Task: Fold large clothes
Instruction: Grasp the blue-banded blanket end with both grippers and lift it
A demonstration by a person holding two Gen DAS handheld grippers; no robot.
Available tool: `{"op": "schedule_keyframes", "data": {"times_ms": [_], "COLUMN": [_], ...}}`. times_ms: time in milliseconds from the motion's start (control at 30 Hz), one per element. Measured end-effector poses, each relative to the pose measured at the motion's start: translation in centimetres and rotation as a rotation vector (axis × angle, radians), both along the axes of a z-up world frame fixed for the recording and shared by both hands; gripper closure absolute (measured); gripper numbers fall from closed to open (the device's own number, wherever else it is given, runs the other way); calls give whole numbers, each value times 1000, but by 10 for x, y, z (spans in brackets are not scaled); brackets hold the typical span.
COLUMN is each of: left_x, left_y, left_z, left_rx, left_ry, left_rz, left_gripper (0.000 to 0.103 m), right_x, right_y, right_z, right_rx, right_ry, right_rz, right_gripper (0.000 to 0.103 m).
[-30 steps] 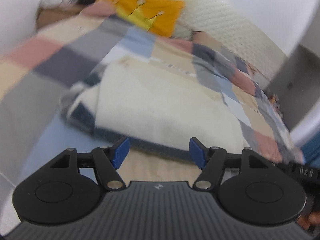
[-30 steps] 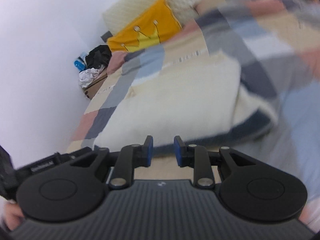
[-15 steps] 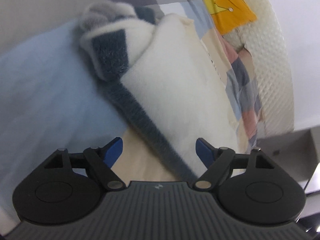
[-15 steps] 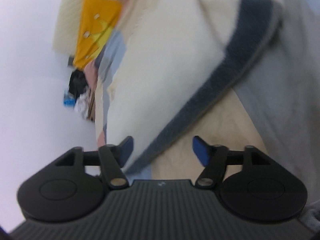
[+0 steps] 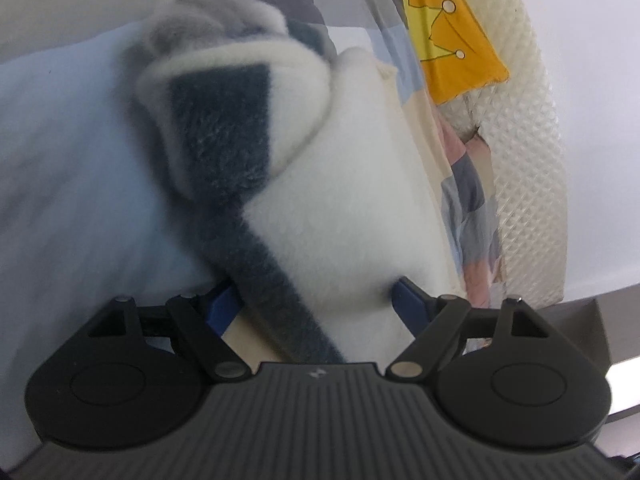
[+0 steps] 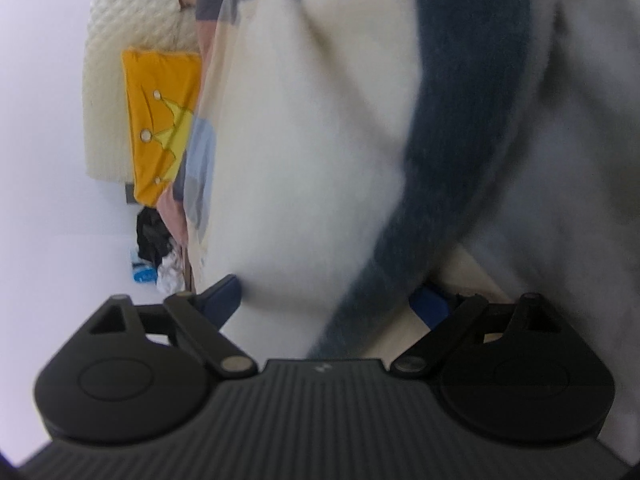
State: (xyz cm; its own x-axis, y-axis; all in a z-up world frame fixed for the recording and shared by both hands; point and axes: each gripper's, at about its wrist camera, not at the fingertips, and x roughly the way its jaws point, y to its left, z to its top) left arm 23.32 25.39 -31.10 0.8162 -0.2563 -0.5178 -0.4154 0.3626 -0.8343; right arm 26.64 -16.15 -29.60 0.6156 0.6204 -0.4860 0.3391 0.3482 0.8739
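Observation:
A folded cream fleece garment (image 5: 340, 200) with a dark blue band (image 5: 224, 140) along its edge lies on the bed. My left gripper (image 5: 316, 302) is open, and the garment's banded near edge reaches in between its blue pads. In the right wrist view the same garment (image 6: 312, 160) fills the frame, blurred, with its blue band (image 6: 460, 120) running down towards my right gripper (image 6: 326, 300). The right jaws are opening wide, and the fleece edge sits between them. Both views are rolled sideways.
The garment rests on a patchwork bedspread (image 5: 468, 184) with a light blue patch (image 5: 60, 160) beside it. A yellow crown cushion (image 5: 448, 40) leans on a cream quilted headboard (image 5: 528, 160). A pile of dark and white things (image 6: 152, 248) sits by the bed against the white wall.
Both grippers have rolled sideways and dropped close to the garment's near edge. The right jaws went from nearly shut to wide apart; the left widened a little. The fleece edge now lies between both pairs.

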Motion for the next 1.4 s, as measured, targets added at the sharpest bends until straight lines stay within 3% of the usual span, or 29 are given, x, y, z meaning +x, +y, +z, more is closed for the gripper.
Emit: {"op": "schedule_keyframes", "data": {"times_ms": [100, 200, 333, 467, 633, 867, 1000, 1200, 1400], "left_x": [0, 1, -2, -2, -4, -8, -10, -27, -61], "left_y": [4, 7, 13, 15, 18, 21, 22, 21, 12], "left_z": [-1, 1, -3, -6, -7, -2, 13, 47, 71], "left_rx": [-14, 2, -41, -37, -30, 27, 69, 137, 143], "left_ry": [-10, -17, -31, -45, -41, -30, -59, -133, -153], "left_rz": [25, 32, 56, 69, 80, 78, 76, 75, 56], "left_gripper": [19, 19, 19, 19, 22, 49, 58, 61, 62], "right_x": [-1, -2, -2, 4, 4, 0, -1, -19, -42], "right_y": [-9, -28, -42, -34, -37, -35, -33, -31, -41], "right_z": [5, 1, -3, -3, -10, 7, 16, 35, 55], "right_rx": [-48, -44, -41, -48, 14, -35, -51, -72, -88], "right_ry": [-23, -7, -15, -29, -20, -100, -136, -190, -226], "right_rz": [-49, -131, -188, -132, -115, -88, -72, -34, -7], "right_gripper": [12, 12, 13, 20, 31, 64, 70, 72, 72]}}
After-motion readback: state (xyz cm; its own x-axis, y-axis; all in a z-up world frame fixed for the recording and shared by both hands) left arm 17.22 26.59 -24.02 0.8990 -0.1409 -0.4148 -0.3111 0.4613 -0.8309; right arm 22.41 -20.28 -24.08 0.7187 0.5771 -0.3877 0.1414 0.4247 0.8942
